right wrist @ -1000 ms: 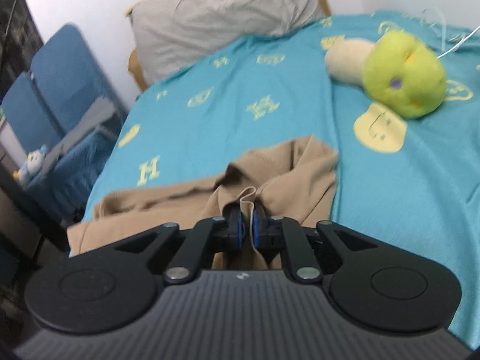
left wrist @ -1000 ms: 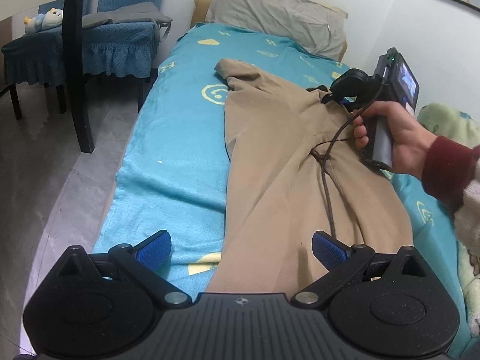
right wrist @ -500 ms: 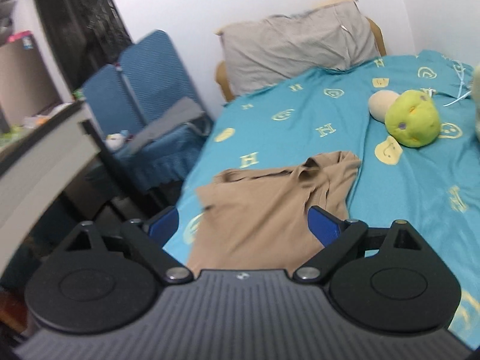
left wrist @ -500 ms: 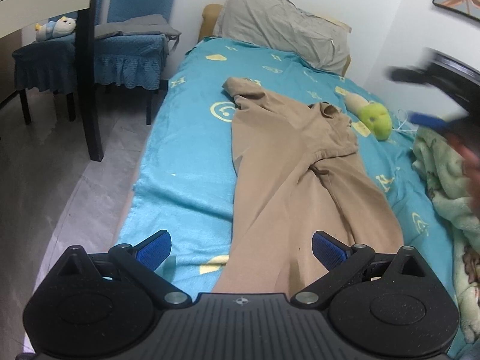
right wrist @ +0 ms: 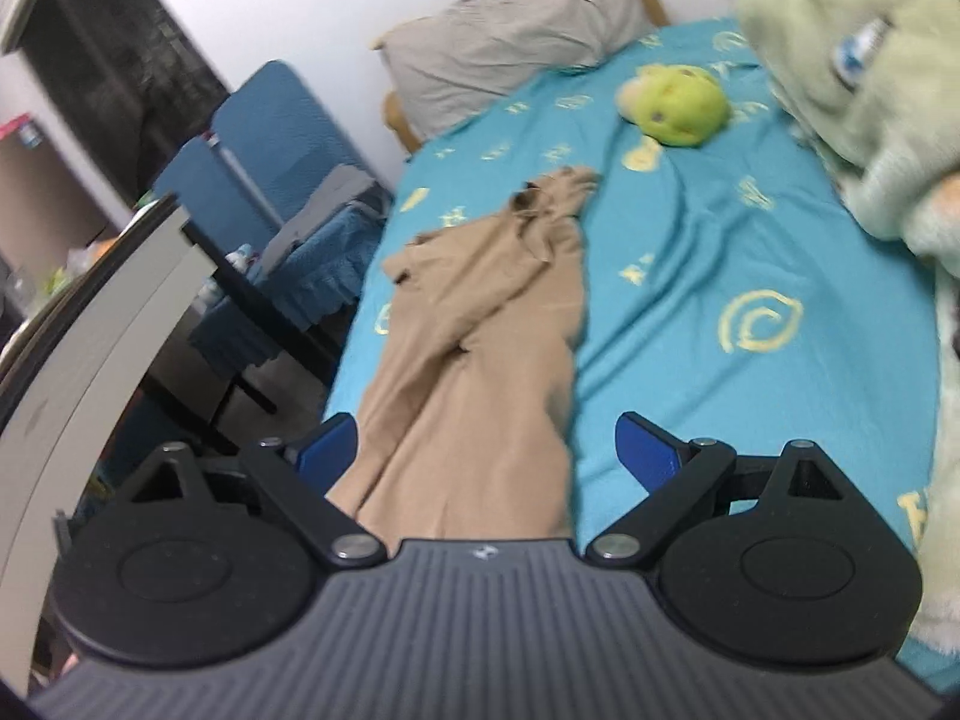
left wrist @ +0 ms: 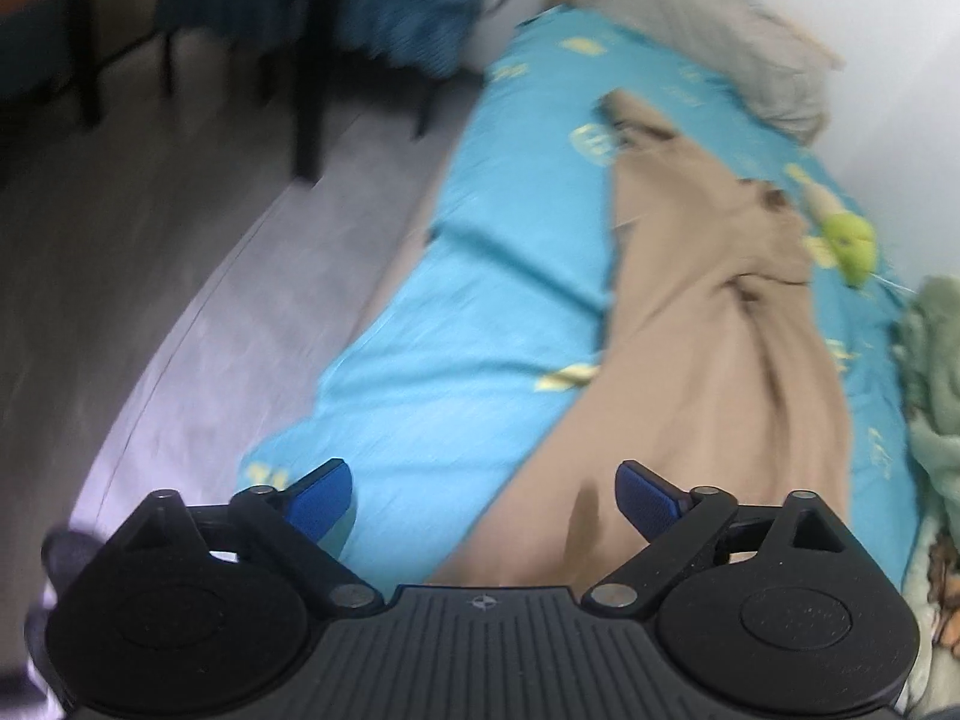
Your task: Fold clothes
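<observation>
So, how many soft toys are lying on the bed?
1. The green soft toy lies on the teal sheet between the gray pillow and the tan garment. Others may be hidden.

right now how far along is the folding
Early on. Done: the tan shirt lies lengthwise on the bed, one side looks turned in, still rumpled. In hand: nothing; the left gripper and right gripper are both open near its lower end. Left: smoothing and the remaining folds.

The turquoise cotton bedsheet (right wrist: 750, 228) bears yellow "H" letters (beside swirl and smiley motifs); nothing else is legible.
</observation>
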A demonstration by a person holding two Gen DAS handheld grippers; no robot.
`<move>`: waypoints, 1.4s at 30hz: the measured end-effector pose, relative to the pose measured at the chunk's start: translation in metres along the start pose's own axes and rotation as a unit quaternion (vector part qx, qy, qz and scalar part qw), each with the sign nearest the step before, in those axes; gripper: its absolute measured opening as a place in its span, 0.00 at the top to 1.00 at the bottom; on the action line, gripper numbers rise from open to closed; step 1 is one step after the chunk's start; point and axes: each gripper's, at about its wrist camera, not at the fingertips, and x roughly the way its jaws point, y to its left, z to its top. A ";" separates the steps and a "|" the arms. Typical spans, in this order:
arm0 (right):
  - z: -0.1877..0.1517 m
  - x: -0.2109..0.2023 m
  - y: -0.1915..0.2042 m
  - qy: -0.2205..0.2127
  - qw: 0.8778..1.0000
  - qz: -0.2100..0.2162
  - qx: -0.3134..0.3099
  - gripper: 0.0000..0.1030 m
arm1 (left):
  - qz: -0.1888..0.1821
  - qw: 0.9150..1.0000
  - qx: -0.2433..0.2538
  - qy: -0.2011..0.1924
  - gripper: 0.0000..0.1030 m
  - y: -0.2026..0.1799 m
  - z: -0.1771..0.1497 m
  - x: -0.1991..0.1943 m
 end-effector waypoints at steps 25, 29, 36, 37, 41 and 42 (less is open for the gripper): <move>-0.016 0.035 -0.024 0.080 0.996 0.016 0.024 0.09 | 0.050 0.906 0.419 -0.037 0.98 -0.142 -0.103 -0.086; -0.021 0.039 -0.028 0.104 0.993 0.027 0.044 0.09 | -0.001 0.893 0.450 0.020 0.93 -0.159 -0.127 -0.078; -0.038 0.048 -0.038 0.174 0.979 0.032 0.099 0.09 | -0.070 0.955 0.280 0.068 0.42 -0.107 -0.096 -0.064; -0.042 0.049 -0.038 0.185 0.976 0.035 0.107 0.09 | -0.081 0.966 0.237 0.065 0.38 -0.095 -0.086 -0.063; -0.057 0.057 -0.035 0.228 0.966 0.025 0.119 0.09 | -0.095 0.989 0.102 0.054 0.26 -0.053 -0.058 -0.043; -0.061 0.059 -0.032 0.237 0.965 0.018 0.114 0.09 | -0.082 0.991 0.087 0.058 0.26 -0.049 -0.054 -0.035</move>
